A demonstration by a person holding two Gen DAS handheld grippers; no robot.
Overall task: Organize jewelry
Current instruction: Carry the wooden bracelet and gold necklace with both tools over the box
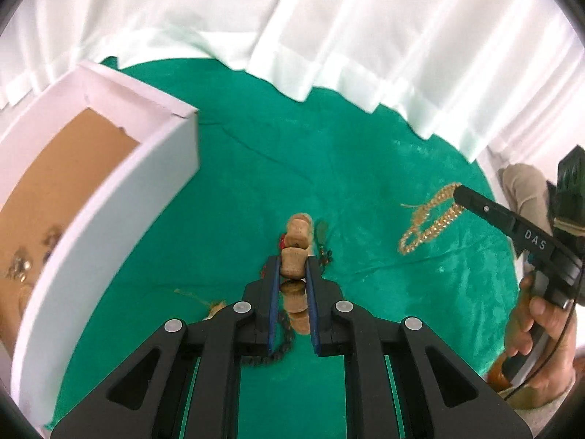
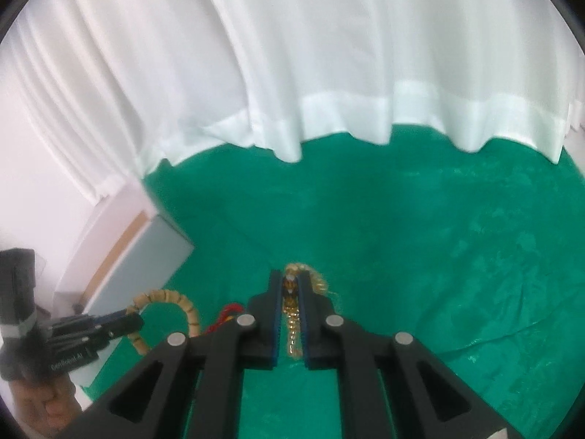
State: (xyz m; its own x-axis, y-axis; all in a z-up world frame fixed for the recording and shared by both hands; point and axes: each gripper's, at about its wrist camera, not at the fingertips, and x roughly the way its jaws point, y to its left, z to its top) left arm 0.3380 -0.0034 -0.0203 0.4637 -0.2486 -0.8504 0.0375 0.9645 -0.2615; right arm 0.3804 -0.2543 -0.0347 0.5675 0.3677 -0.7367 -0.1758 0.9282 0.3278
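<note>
Bright, even daylight glows through the white curtain (image 1: 365,36) beyond the fingers, leaving only faint shadows on the green cloth (image 1: 226,197). Both fisheye views bend strongly toward dark, vignetted corners. The right wrist view is softer, and the white box (image 2: 120,241) left of its fingers looks washed out and smeared.

Green cloth (image 1: 365,168); tan wooden beads (image 1: 298,237); gold chain (image 1: 431,226); white box (image 1: 120,205), brown floor; white curtain (image 2: 329,73).
</note>
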